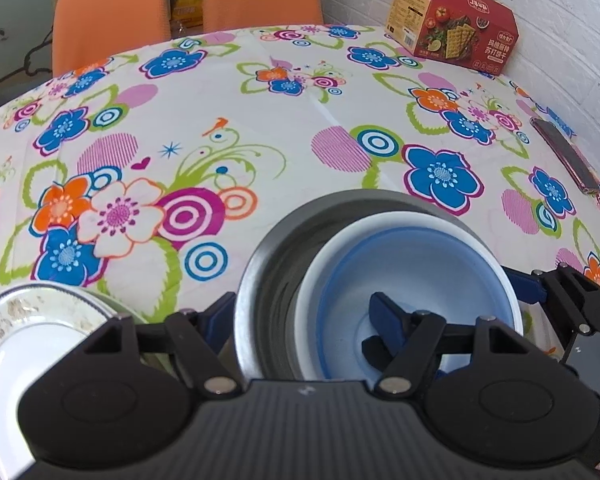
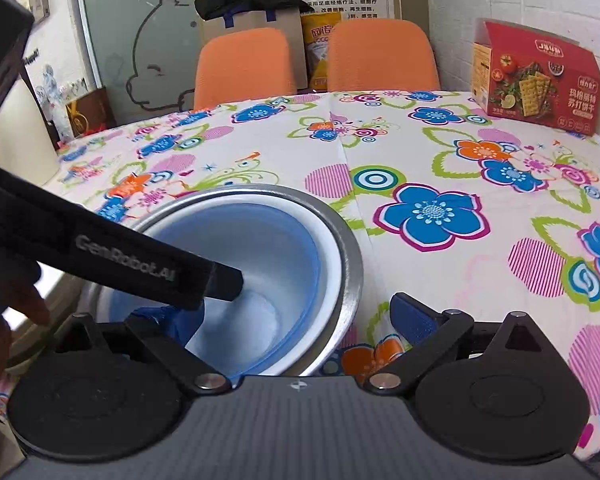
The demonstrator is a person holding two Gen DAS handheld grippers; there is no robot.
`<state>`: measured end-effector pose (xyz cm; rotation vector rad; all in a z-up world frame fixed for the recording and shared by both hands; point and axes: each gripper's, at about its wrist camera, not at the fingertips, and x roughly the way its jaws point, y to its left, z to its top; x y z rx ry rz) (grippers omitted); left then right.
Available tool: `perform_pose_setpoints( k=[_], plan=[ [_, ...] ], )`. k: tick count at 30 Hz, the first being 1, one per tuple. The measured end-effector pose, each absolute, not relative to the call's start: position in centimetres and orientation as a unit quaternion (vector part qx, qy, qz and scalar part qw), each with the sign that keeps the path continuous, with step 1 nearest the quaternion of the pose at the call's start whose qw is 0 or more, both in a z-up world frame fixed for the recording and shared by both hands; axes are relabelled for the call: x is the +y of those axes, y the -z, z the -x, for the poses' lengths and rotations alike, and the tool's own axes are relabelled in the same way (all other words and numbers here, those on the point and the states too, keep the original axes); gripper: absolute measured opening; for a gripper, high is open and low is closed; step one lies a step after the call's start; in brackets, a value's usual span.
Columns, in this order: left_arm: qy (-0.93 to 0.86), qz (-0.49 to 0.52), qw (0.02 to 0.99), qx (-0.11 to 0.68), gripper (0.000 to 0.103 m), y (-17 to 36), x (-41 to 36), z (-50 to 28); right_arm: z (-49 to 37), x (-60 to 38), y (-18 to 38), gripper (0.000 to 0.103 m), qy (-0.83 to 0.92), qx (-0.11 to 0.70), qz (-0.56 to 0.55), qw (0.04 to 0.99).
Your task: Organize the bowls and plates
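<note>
Blue-and-white bowl [image 1: 412, 276]: nested inside steel bowl [image 1: 268, 292], lower centre of both frames, on the floral tablecloth [image 1: 260, 120]; left gripper [image 1: 300, 320] nearer, jaws spread, straddling the steel bowl's near-left rim, right finger [image 1: 384, 314] inside the blue bowl; right gripper [image 2: 300, 320] likewise spread, holding nothing, stack to its lower left; patterned plate [image 1: 20, 332] at lower left, apart from the stack; cracker box [image 1: 456, 32] upper right.

1. My left gripper [image 1: 304, 312] is spread wide, its jaws well apart.
2. My right gripper [image 2: 288, 320] is likewise spread wide.
3. My left hand [image 2: 4, 320] shows at the edge, holding its tool.
</note>
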<state>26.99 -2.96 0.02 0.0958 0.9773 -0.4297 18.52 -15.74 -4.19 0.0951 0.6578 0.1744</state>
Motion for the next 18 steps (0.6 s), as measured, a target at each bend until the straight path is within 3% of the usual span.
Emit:
perform_pose_setpoints(
  k=[9, 11, 18],
  plan=[
    [0.205, -0.053, 0.86, 0.465, 0.064, -0.1, -3.5, -27.0, -18.3, -15.1, 4.0, 0.085, -0.128, 0.315, -0.098, 0.935],
    [0.207, -0.037, 0.857, 0.471, 0.056, -0.3, -3.4, -27.3, -18.3, -14.4, 3.6, 0.086, -0.128, 0.315, -0.099, 0.935],
    [0.221, -0.033, 0.855, 0.467, 0.056, -1.3, -4.2, -28.0, -18.6, -14.9, 2.3, 0.087, -0.106, 0.308, -0.095, 0.941]
  ],
)
